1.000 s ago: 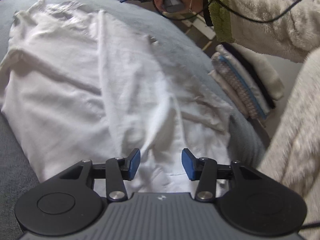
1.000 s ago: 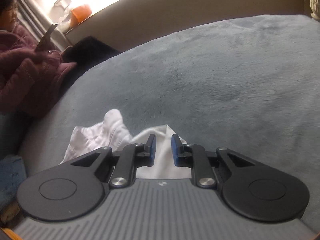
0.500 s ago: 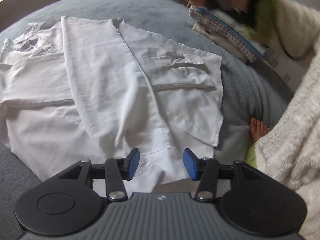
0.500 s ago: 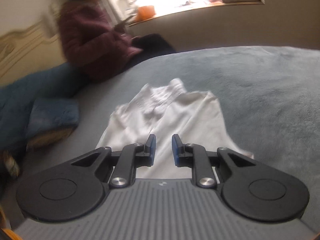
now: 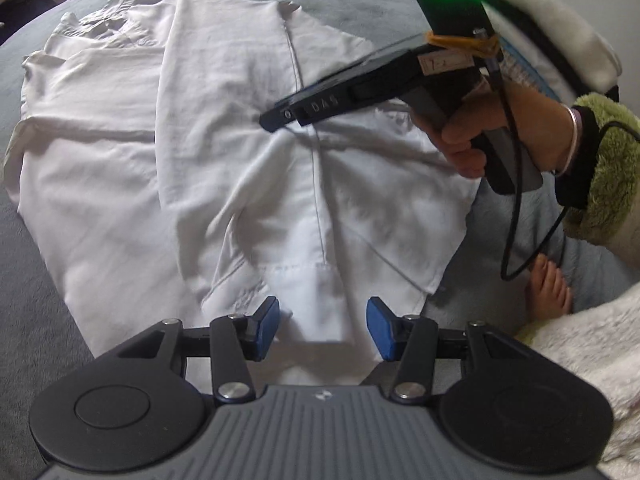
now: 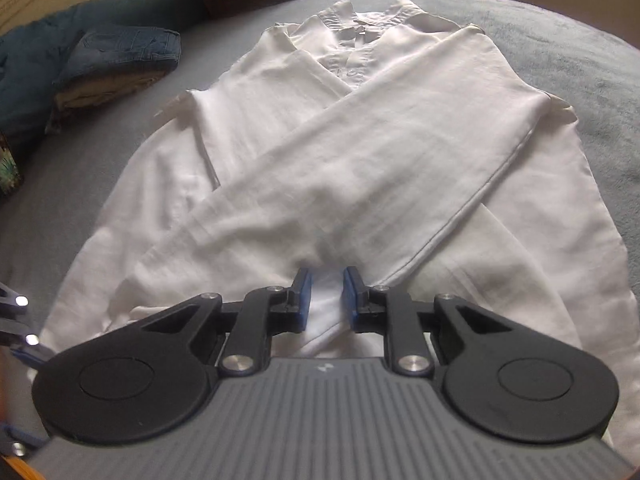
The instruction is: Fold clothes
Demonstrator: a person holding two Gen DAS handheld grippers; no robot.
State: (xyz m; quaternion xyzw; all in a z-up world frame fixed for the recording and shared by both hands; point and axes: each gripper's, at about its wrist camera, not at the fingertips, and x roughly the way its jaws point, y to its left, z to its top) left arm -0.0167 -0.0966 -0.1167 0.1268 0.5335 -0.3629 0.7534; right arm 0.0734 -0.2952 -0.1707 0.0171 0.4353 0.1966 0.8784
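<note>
Bedding (image 6: 560, 32), a grey-blue plush cover, fills both views, and the white shirt (image 6: 360, 152) lies spread flat on it, collar away from the right wrist camera. A second ago that camera saw mostly bare cover with only a scrap of white cloth at the bottom; now the whole shirt is in front of it, both sleeves folded across the chest in an X, the right-hand sleeve on top. A folded pile of jeans (image 6: 116, 64) now sits at the upper left beside the shirt, where a seated person in a dark red top was in view before.

In the left wrist view the shirt (image 5: 224, 168) has also changed from rumpled to laid out with the sleeve across. The person's right hand (image 5: 472, 136), earlier far off at the top edge, now holds its tool low over the shirt's middle.

Right gripper (image 6: 325, 298) has its blue pads nearly together, as before, a narrow gap showing white cloth behind; whether they pinch it cannot be told. Left gripper (image 5: 323, 326) stays with fingers well apart above the shirt's hem, clamping nothing.
</note>
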